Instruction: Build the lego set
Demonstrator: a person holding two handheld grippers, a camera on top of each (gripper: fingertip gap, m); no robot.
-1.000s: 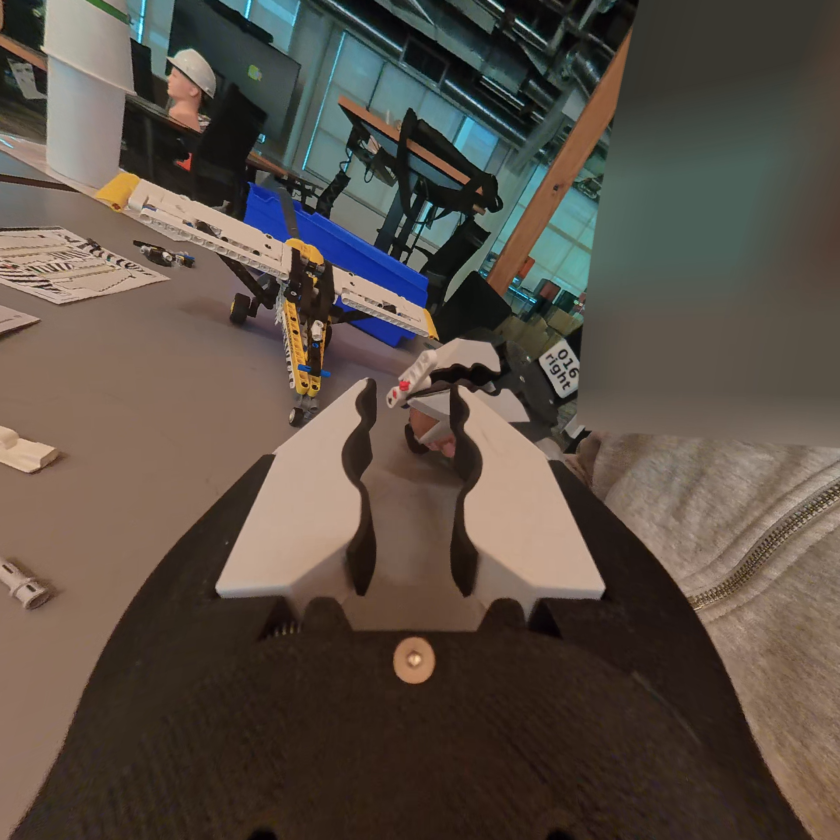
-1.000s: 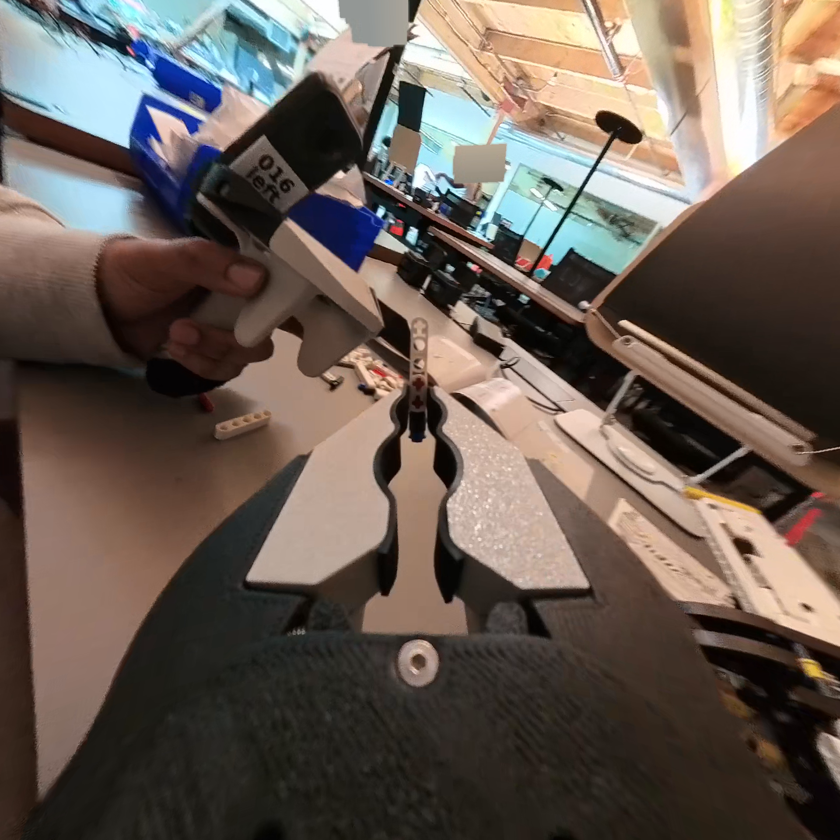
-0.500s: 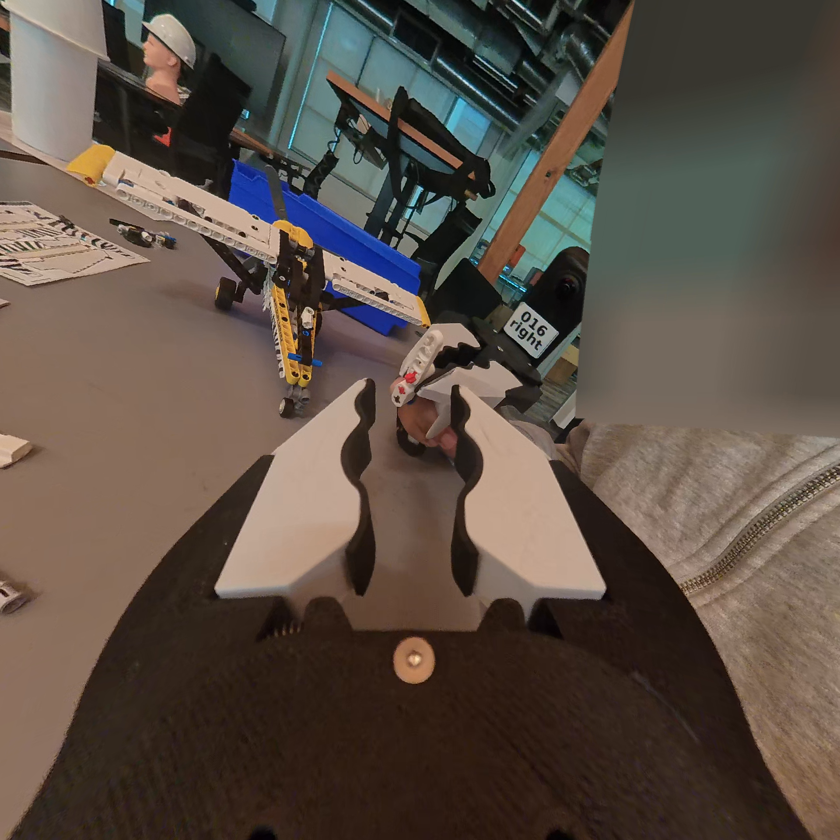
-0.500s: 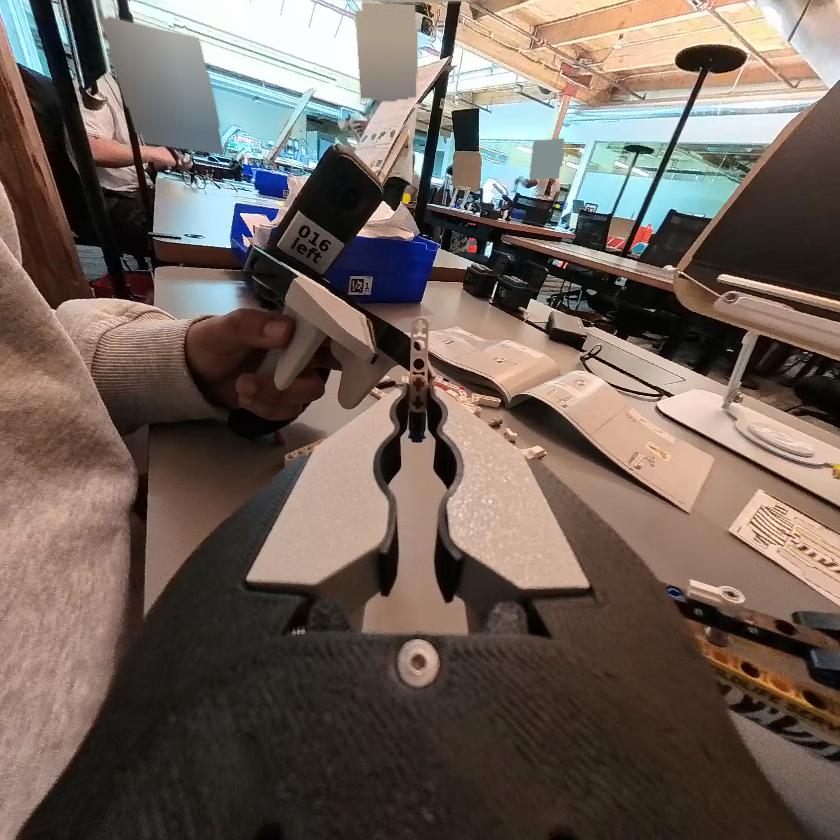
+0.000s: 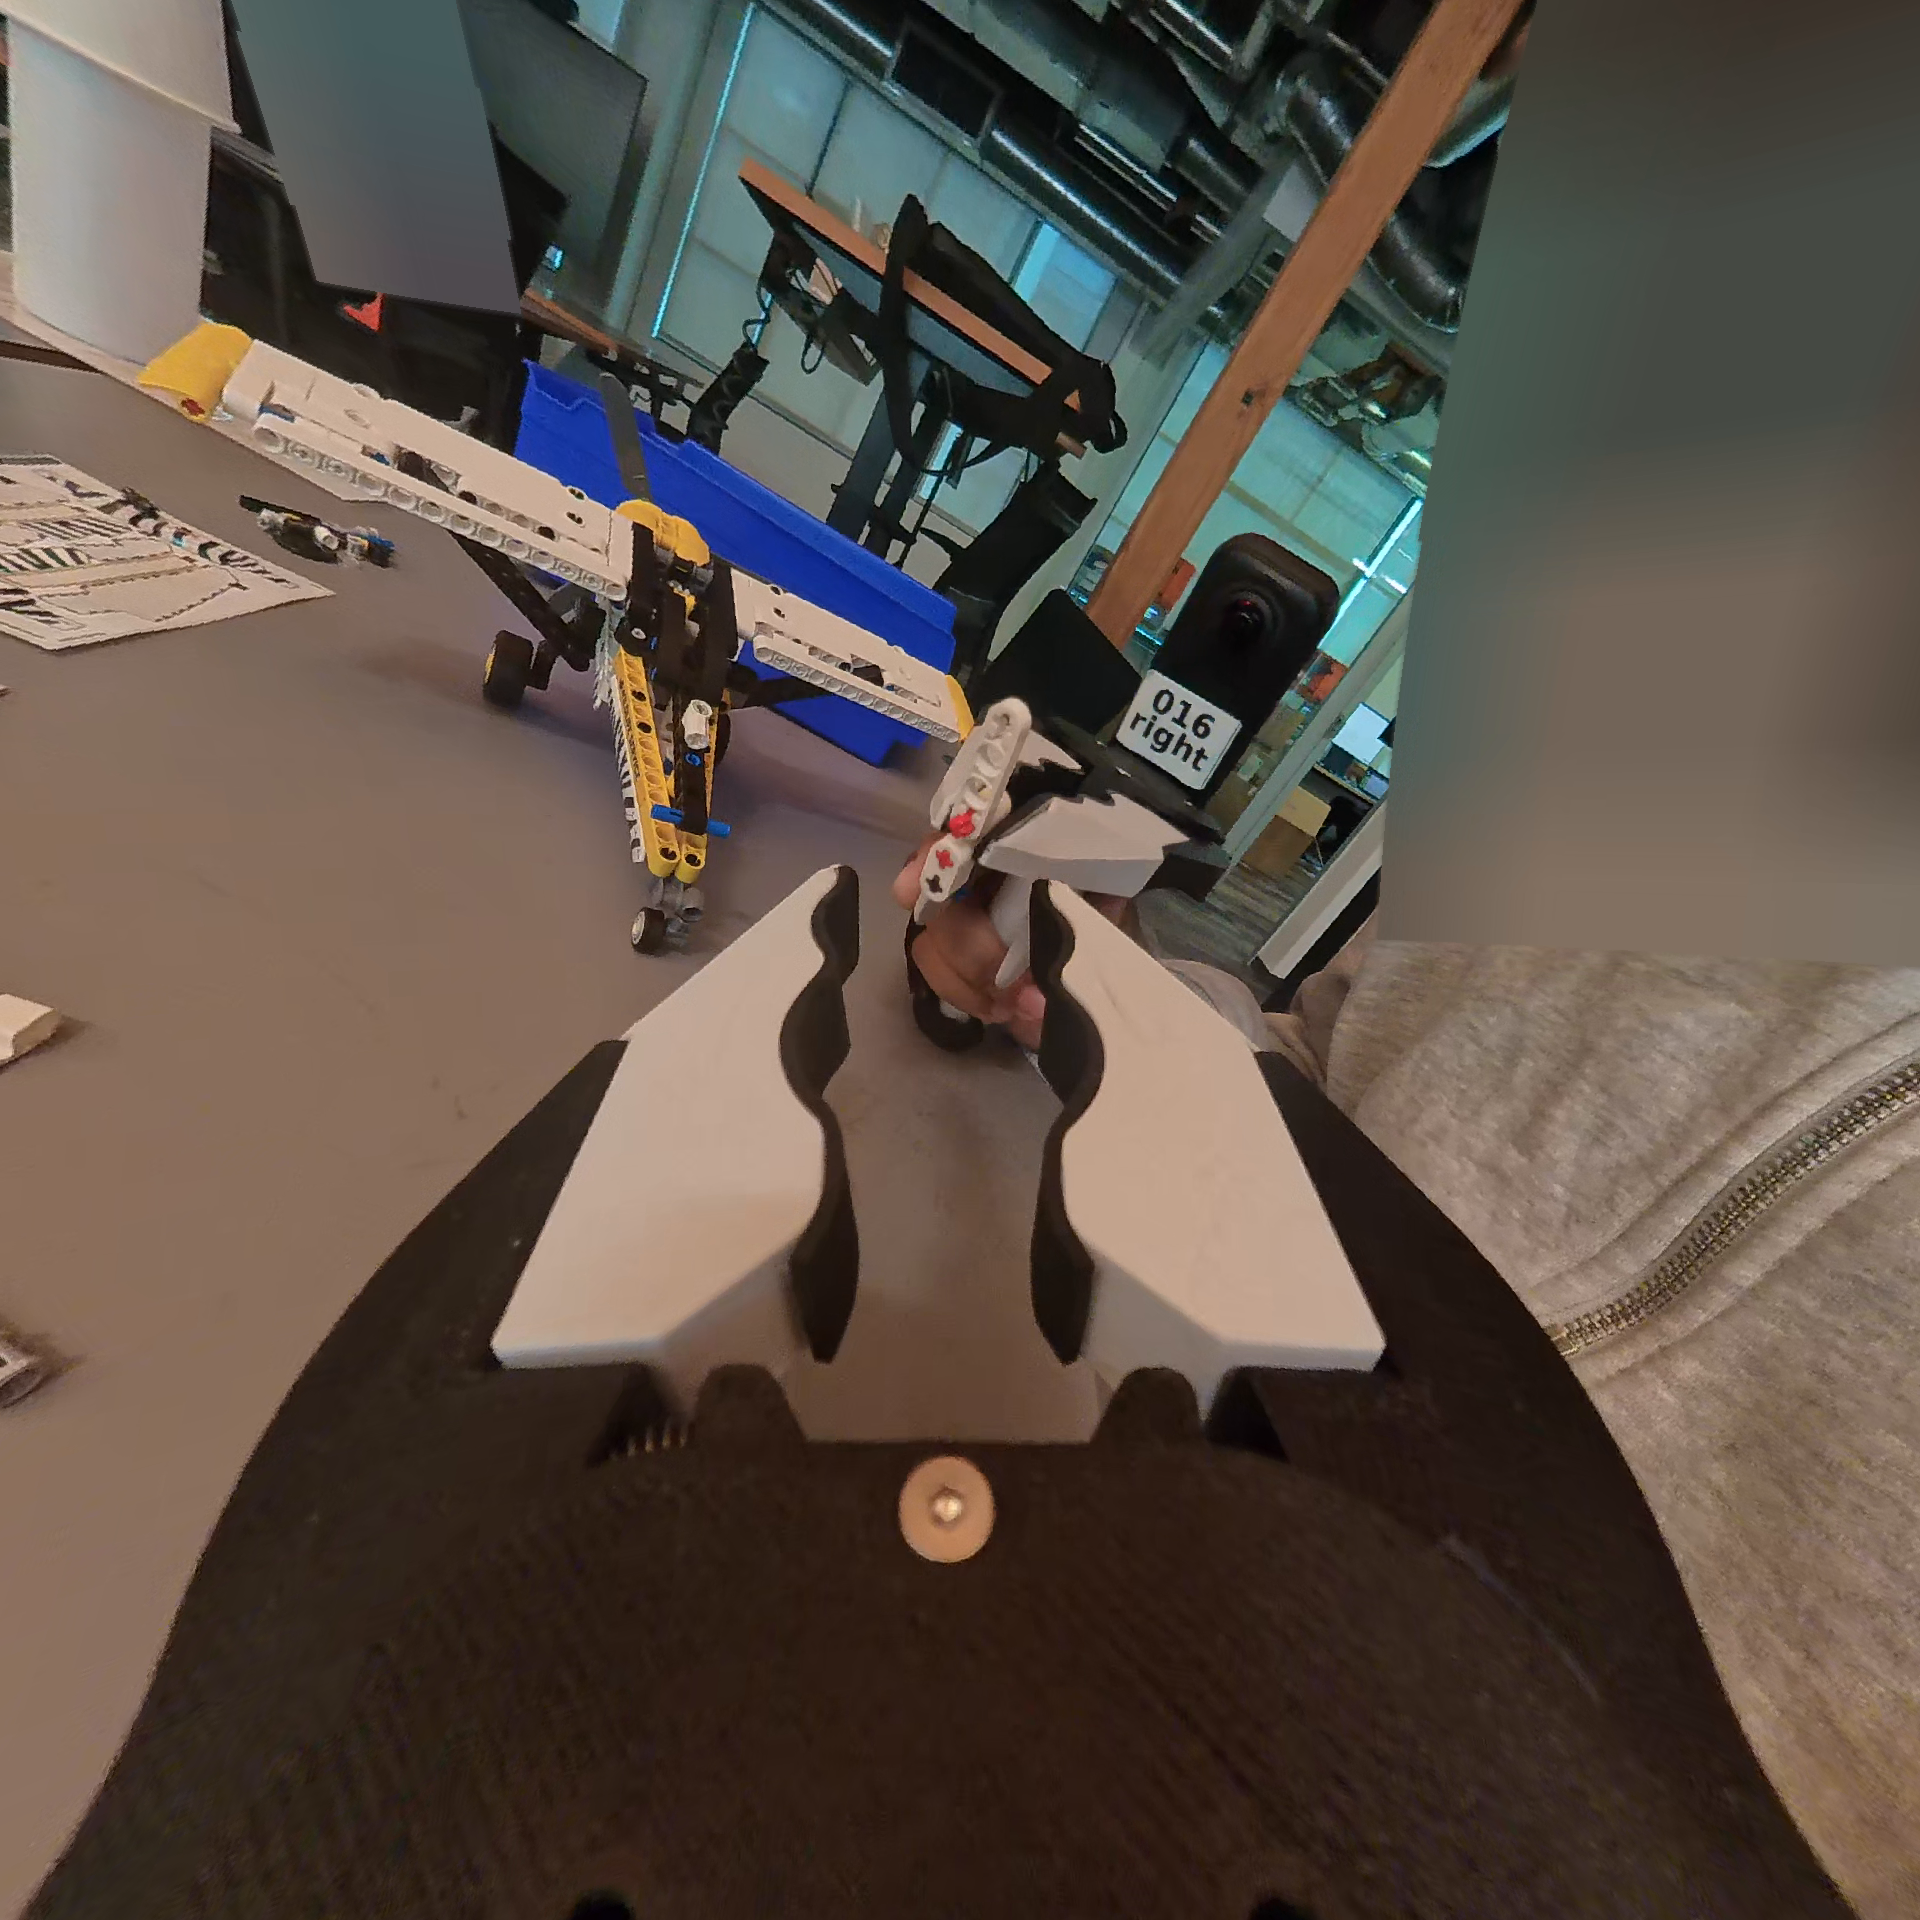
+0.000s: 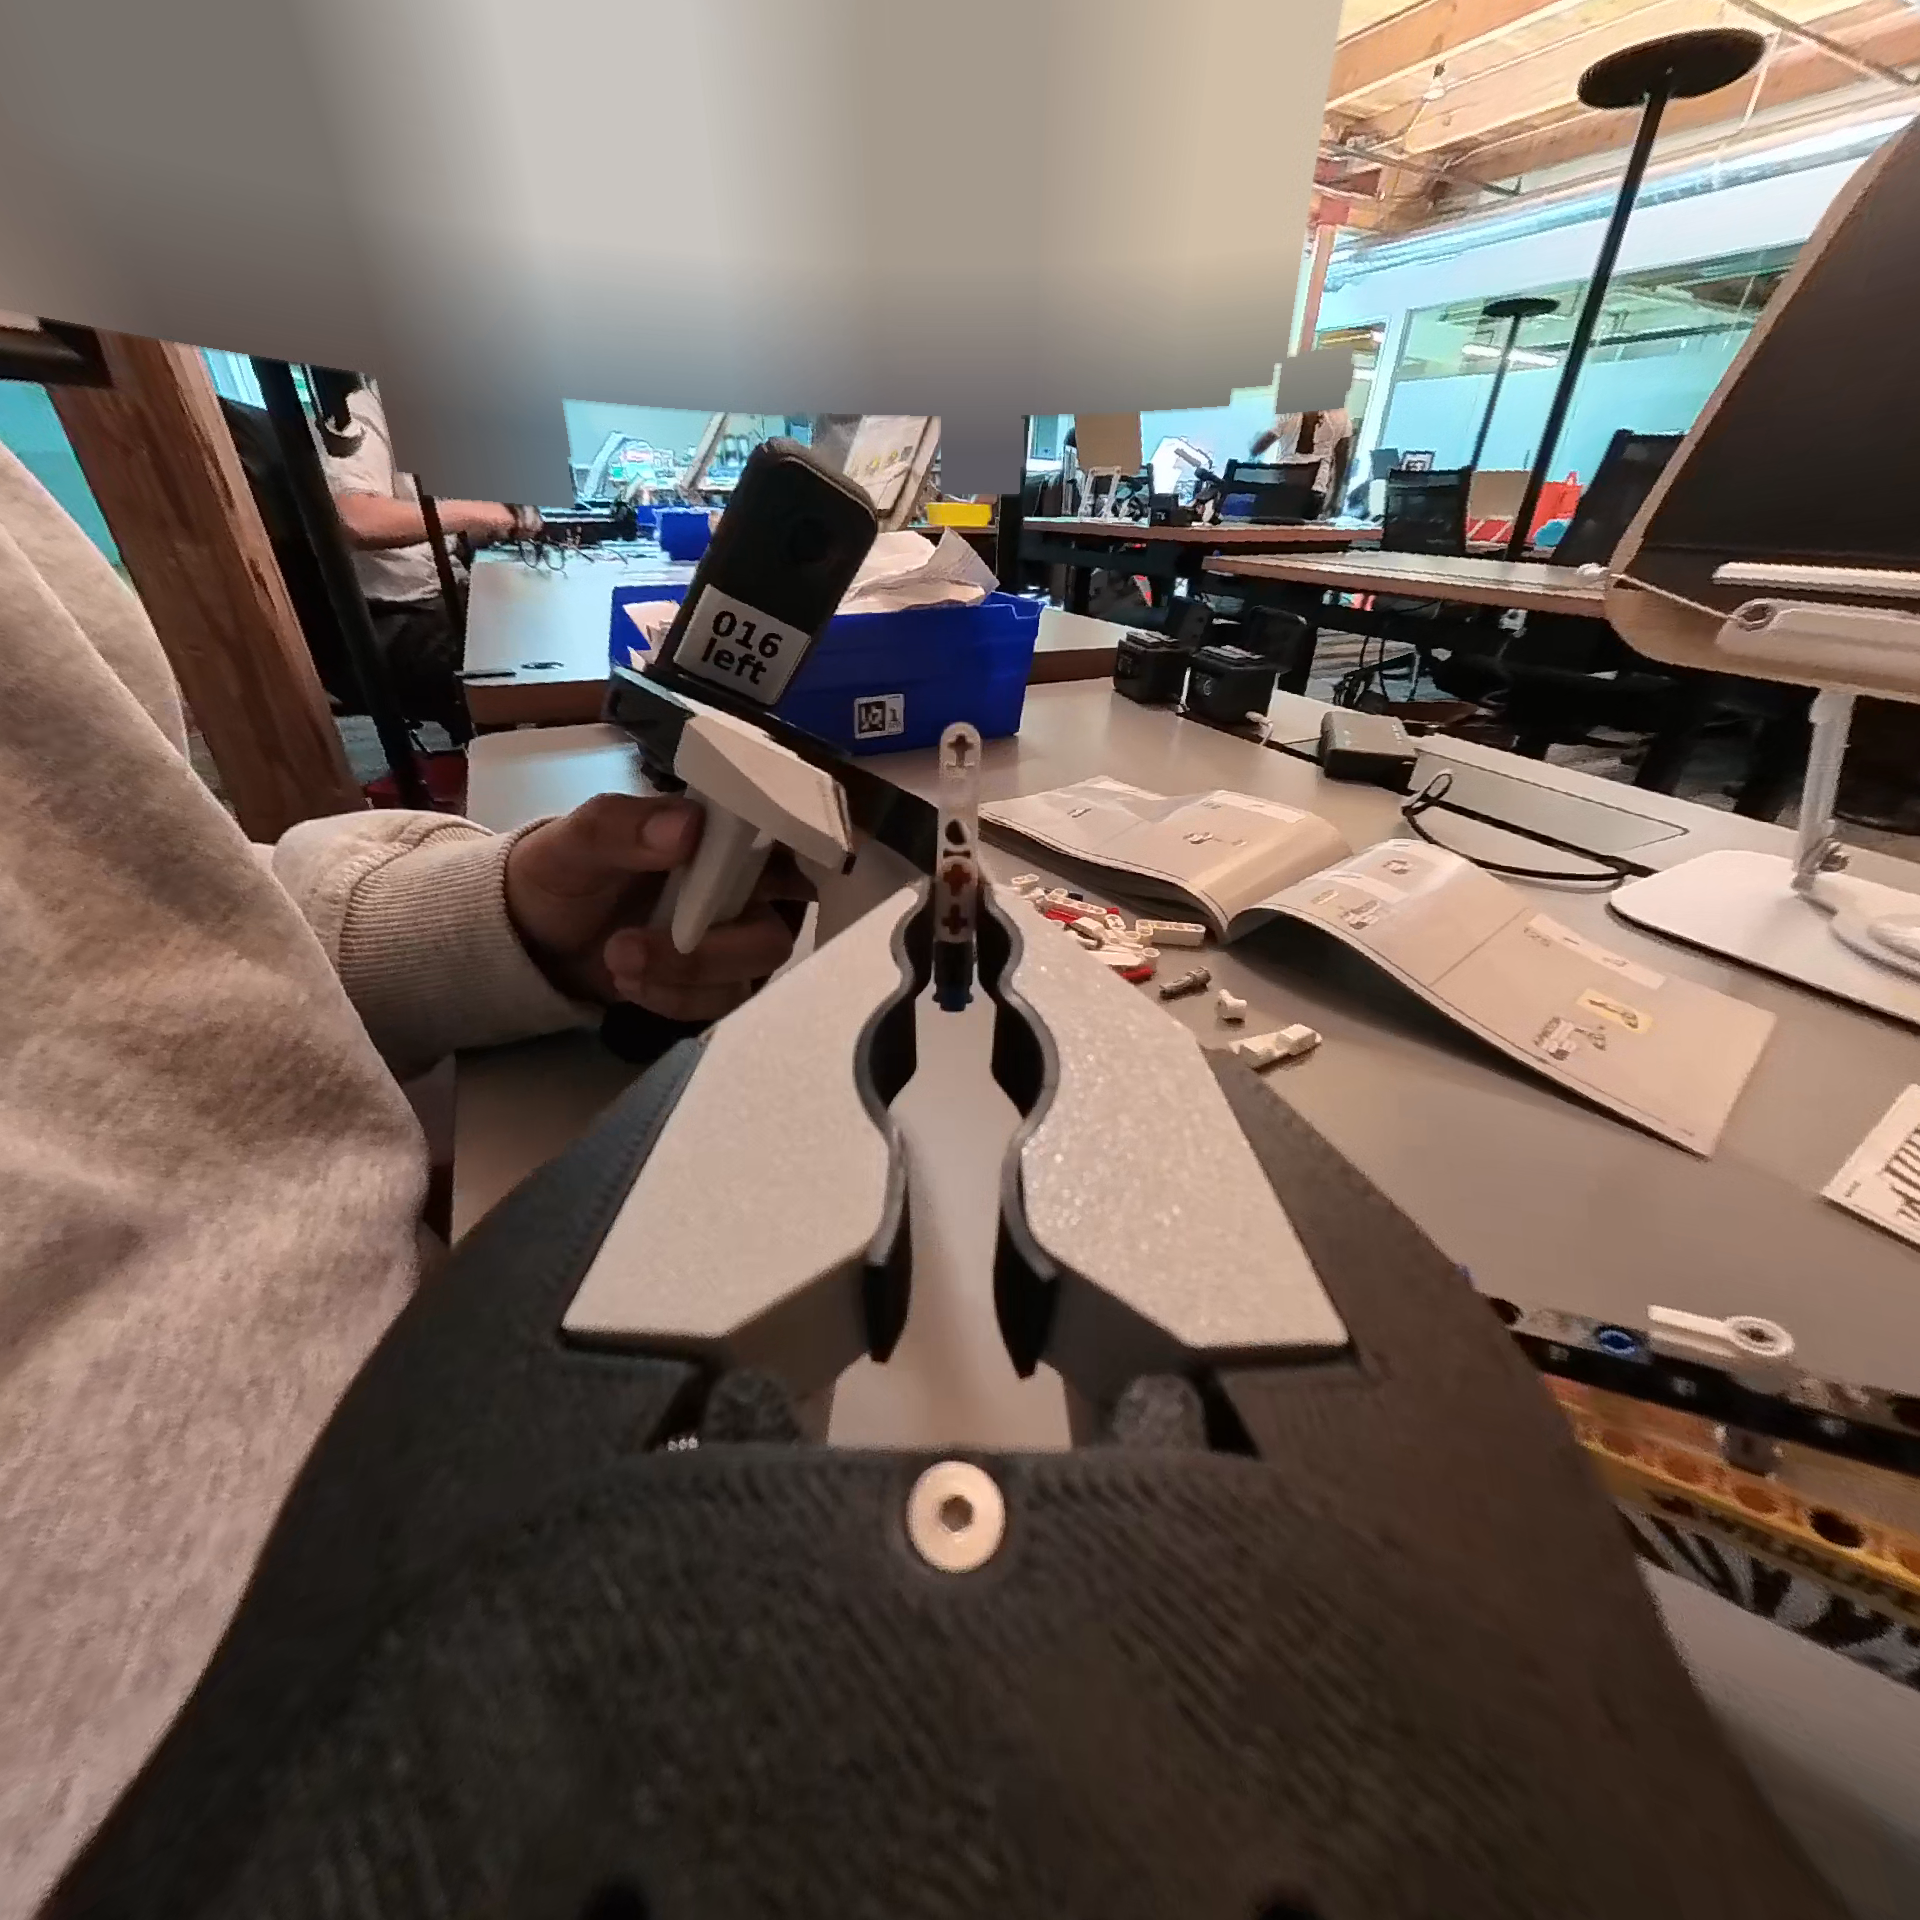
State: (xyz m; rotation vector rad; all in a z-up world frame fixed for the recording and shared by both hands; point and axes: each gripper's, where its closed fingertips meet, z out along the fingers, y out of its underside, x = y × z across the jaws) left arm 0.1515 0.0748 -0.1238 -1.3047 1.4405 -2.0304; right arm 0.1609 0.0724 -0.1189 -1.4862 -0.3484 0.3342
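Since earlier frame: right hand-held gripper (image 6: 956, 935) swung further toward person's side, white beam (image 6: 958, 821) now upright against sky of office; left hand-held gripper (image 5: 940, 914) barely shifted. Right clenched on beam with red pins; left released, empty. Lego plane (image 5: 623, 582) stands on desk (image 5: 260, 883), wings, wheels, propeller fitted. Loose parts (image 6: 1122, 935) beside instruction booklet (image 6: 1351, 914): build seems well advanced, beam not yet attached.

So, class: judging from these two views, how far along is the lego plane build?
Done: the white-winged, yellow-bodied lego plane stands on its wheels. In hand: the right hand-held gripper is shut on a white holed lego beam; the left hand-held gripper is open, empty. Left: fitting that beam, plus the small loose pieces.
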